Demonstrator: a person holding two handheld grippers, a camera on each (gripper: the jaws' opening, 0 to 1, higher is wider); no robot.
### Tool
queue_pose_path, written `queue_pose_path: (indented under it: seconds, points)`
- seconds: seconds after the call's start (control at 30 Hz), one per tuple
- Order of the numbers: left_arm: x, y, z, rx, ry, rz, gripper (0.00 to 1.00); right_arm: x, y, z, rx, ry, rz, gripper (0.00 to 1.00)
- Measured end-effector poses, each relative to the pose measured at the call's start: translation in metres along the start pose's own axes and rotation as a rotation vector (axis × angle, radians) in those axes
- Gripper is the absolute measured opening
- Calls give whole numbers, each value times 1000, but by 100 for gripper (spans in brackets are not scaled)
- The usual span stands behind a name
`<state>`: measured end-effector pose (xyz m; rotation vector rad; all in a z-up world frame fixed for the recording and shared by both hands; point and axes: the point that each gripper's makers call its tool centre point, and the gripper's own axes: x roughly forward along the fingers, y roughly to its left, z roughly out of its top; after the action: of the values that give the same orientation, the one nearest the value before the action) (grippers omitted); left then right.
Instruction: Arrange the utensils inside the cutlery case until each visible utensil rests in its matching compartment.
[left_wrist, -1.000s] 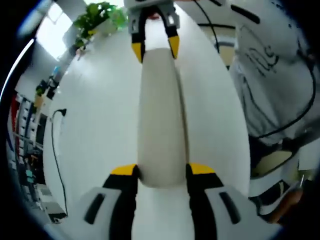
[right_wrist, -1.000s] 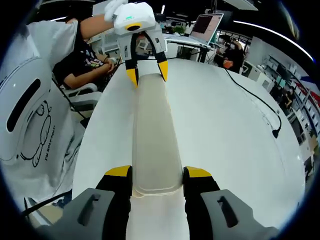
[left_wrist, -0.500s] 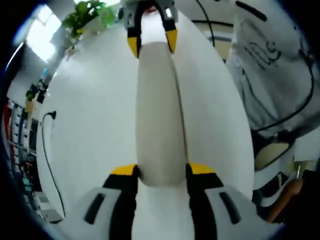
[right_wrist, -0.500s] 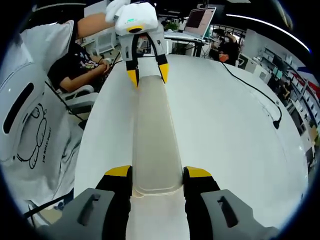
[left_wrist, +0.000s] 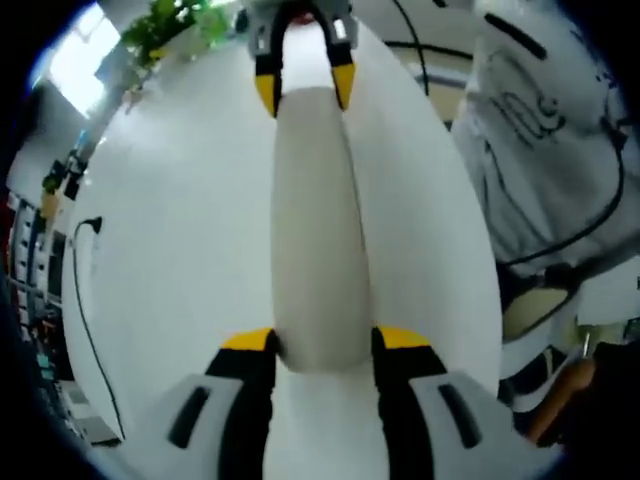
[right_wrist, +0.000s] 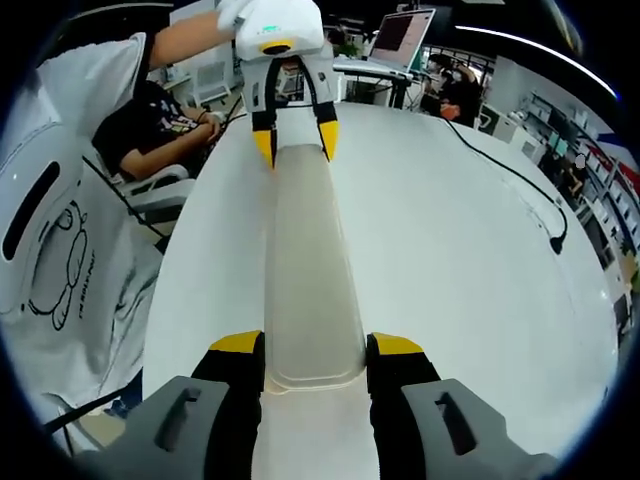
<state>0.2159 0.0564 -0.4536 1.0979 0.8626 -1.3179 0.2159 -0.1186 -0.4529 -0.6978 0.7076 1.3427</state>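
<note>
My left gripper (left_wrist: 324, 345) has its yellow-tipped jaws clamped on one short end of the cutlery case (left_wrist: 312, 220), pads pressed to both sides. My right gripper (right_wrist: 315, 350) grips the opposite short end the same way, jaws closed against the case walls. So the long pale case (right_wrist: 305, 270) is held between the two grippers, one at each end.

In the left gripper view the right gripper (left_wrist: 304, 85) shows at the far end of the case, its yellow tips straddling that end. In the right gripper view the left gripper (right_wrist: 295, 140) shows at the far end of the case, with a gloved hand (right_wrist: 235, 12) on top of it.

The case looks closed or turned with a plain side toward both cameras. I see a smooth off-white surface and a rim at my end in the right gripper view. I cannot tell what is inside, and compartments are not readable. I cannot tell whether the case rests on the table or is lifted off it.

Around the case: the white table (right_wrist: 450, 260) runs under and to both sides of it. A black cable (right_wrist: 510, 180) lies on the table well apart from the case. A potted plant (left_wrist: 165, 25) sits beyond the case's far end in the left gripper view. A laptop (right_wrist: 400, 40) stands beyond the far end in the right gripper view. A person in a white printed shirt (left_wrist: 540, 150) stands just beside the table edge.
</note>
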Motion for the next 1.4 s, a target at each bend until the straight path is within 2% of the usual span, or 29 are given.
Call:
queue_pose_path:
  seconds: [0.43, 0.63, 0.83, 0.9, 1.4]
  points:
    - [2, -2, 1, -40, -8, -48, 41, 1, -3, -4, -14, 34, 50, 41]
    - [4, -5, 2, -73, 3, -69, 41, 5, 4, -7, -24, 42, 72, 41]
    - [3, -12, 1, -60, 12, -60, 41, 5, 7, -8, -52, 54, 57, 41]
    - [2, -12, 1, -78, 23, -55, 40, 4, 5, -8, -57, 55, 52, 41]
    - [0, -14, 0, -87, 49, -64, 40, 3, 2, -8, -53, 72, 88, 41]
